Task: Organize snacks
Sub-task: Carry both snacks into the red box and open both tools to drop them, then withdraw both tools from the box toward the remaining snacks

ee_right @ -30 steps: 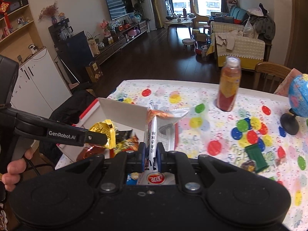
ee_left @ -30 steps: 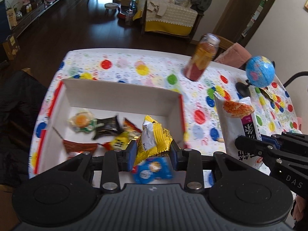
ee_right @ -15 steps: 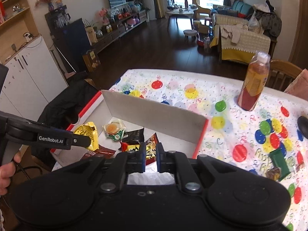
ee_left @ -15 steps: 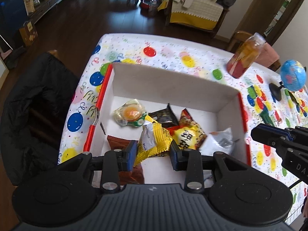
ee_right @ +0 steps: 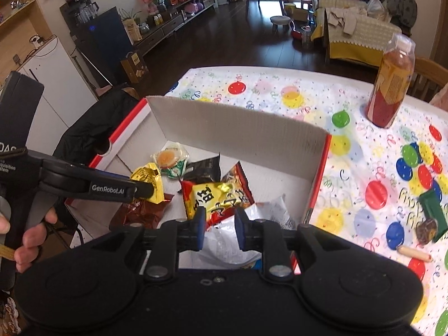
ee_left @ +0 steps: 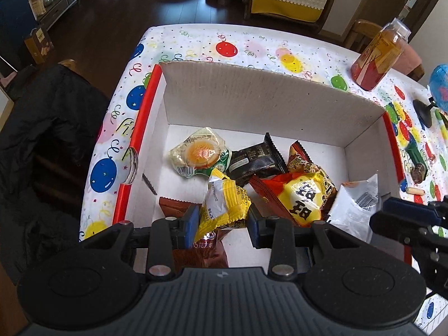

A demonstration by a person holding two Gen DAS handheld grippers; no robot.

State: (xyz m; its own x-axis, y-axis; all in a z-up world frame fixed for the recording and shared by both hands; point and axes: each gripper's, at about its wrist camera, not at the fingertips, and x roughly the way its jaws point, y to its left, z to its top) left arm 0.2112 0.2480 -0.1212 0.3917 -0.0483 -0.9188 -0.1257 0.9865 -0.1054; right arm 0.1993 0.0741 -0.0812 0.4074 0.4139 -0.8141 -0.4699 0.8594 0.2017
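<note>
A white cardboard box (ee_left: 268, 103) with red edges sits on the balloon tablecloth and holds several snack packets. My left gripper (ee_left: 222, 221) is shut on a yellow packet (ee_left: 224, 207) and holds it over the box's near left part; it also shows in the right wrist view (ee_right: 148, 182). My right gripper (ee_right: 218, 226) is open over the box's near right corner, above a white packet (ee_right: 232, 240) that lies in the box (ee_right: 238, 128). The white packet also shows in the left wrist view (ee_left: 355, 210).
An orange drink bottle (ee_right: 392, 89) stands at the table's far right. A green packet (ee_right: 434, 212), a round brown sweet (ee_right: 425, 231) and a small sausage (ee_right: 414, 253) lie on the cloth right of the box. A black jacket (ee_left: 42, 140) hangs left of the table.
My right gripper has let go of the white packet into the box and opened. My left gripper, still holding the yellow packet, has moved further over the box.
</note>
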